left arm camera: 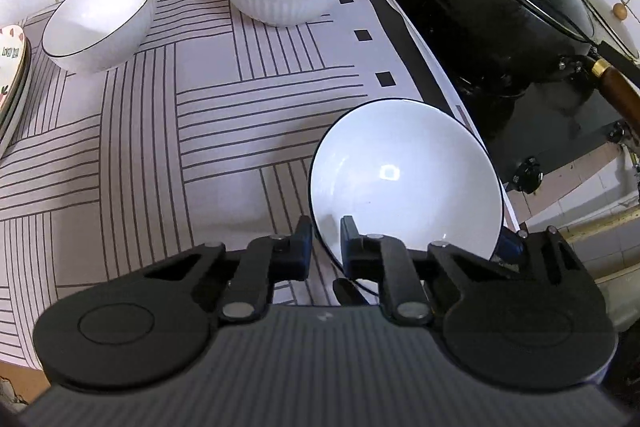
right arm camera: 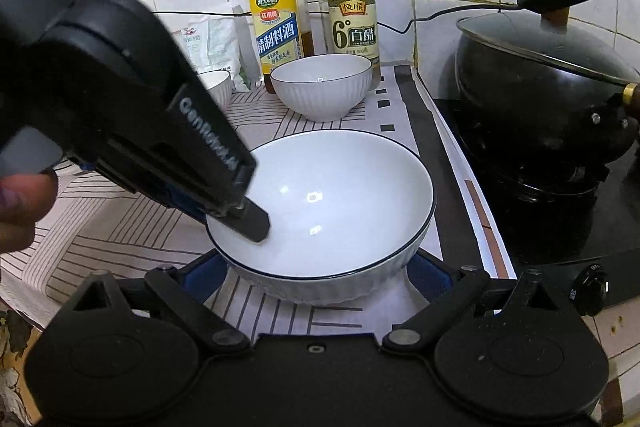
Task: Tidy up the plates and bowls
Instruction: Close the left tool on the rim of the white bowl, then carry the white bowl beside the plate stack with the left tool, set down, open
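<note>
Left gripper (left arm camera: 325, 247) astride near bowl (left arm camera: 404, 179) rim.

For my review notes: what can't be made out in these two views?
- Plate stack, left wrist view: cut off by the left edge; count unclear.
- Leftmost bowl, right wrist view: mostly hidden behind the left tool.
- Near bowl: its base contact with the mat can't be judged.
- Wok contents: hidden under its lid.

My left gripper (left arm camera: 326, 245) pinched the near rim of the bowl (left arm camera: 404, 179), one finger inside and one outside, while my right gripper (right arm camera: 320, 277) stood wide, its fingers flanking the bowl's base without visibly pressing it.
</note>
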